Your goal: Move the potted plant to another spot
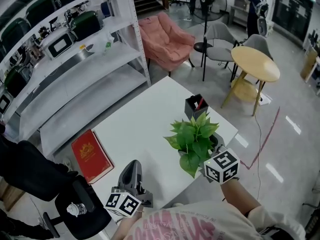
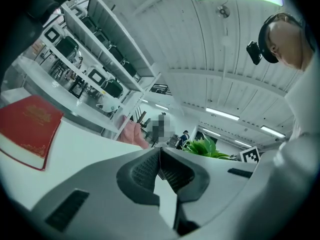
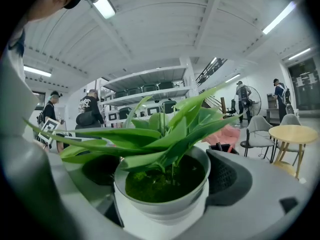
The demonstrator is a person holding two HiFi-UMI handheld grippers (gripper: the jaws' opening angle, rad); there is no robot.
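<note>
Grip looks made: your right claw point(image 3: 162, 175) clamps the potted plant point(image 1: 194, 140) between its jaws, low on the table point(image 1: 145, 119), left claw point(image 2: 160, 170) closed and empty; next, lift it straight, kept level.

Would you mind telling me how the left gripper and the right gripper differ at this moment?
The left gripper's jaws are together on nothing, while the right gripper's jaws are closed on the potted plant's white pot. The left gripper is by the red book, and the right gripper is towards the other side of the table. Both carry a cube with square markers.
</note>
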